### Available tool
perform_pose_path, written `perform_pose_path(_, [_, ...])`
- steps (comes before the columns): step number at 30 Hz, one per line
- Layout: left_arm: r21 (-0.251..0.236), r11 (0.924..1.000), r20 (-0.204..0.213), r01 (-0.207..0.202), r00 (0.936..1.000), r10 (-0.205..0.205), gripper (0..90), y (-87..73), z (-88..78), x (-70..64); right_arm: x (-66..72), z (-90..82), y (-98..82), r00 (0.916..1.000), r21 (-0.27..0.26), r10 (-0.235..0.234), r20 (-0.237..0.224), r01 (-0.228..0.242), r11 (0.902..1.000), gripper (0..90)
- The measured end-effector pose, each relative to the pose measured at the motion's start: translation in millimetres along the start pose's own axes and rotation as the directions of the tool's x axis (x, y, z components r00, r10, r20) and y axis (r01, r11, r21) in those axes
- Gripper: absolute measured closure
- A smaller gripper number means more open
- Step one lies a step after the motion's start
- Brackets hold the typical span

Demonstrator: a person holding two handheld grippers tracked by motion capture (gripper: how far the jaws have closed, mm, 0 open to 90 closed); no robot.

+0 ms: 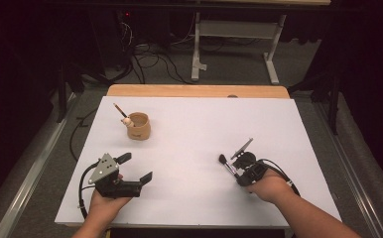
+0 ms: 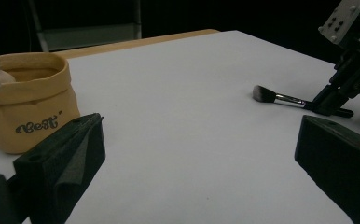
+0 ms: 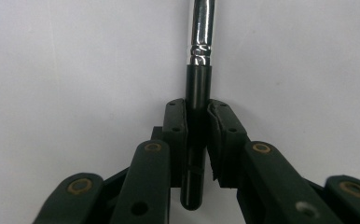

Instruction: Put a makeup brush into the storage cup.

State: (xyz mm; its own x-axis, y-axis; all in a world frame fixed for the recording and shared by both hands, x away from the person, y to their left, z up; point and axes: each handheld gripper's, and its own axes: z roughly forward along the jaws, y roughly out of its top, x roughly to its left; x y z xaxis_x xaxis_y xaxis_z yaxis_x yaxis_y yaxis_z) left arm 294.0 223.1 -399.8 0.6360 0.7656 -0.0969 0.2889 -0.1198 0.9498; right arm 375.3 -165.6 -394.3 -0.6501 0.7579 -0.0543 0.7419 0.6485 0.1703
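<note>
A makeup brush (image 1: pixel 227 165) with a dark head, a silver ferrule and a black handle lies on the white sheet (image 1: pixel 194 134) at the right. My right gripper (image 1: pixel 235 174) is shut on its handle; in the right gripper view both pads (image 3: pixel 176 123) press the black handle (image 3: pixel 197 93) from either side. From the left gripper view the brush (image 2: pixel 280 98) rests flat on the sheet with the right gripper (image 2: pixel 329 108) at its handle end. My left gripper (image 1: pixel 136 167) rests at the front left, jaws wide open (image 2: pixel 201 154) with nothing between them.
A tan fabric pouch (image 1: pixel 139 126) marked "Best" (image 2: pixel 29 102) stands at the back left, with a thin brush (image 1: pixel 122 115) leaning out of it. The wooden table edge (image 1: pixel 194 90) runs behind the sheet. Cables and a desk frame lie on the floor beyond.
</note>
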Motion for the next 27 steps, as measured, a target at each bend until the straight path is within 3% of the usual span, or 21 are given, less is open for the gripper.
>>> perform_pose_path(17, [0.002, 1.0, -0.004, -0.002, 1.0, 0.002, 2.3, -0.2, 0.4, -0.3, 0.3, -1.5, 2.0, 0.9998, 0.01, -0.02, -0.004, 0.02, 0.9997, 81.8])
perform_pose_path(27, [0.004, 1.0, -0.006, -0.004, 1.0, 0.004, 2.3, -0.4, 0.4, -0.2, -6.5, -13.6, 1.1, 0.9996, -0.007, -0.02, 0.022, 0.02, 0.9998, 81.7])
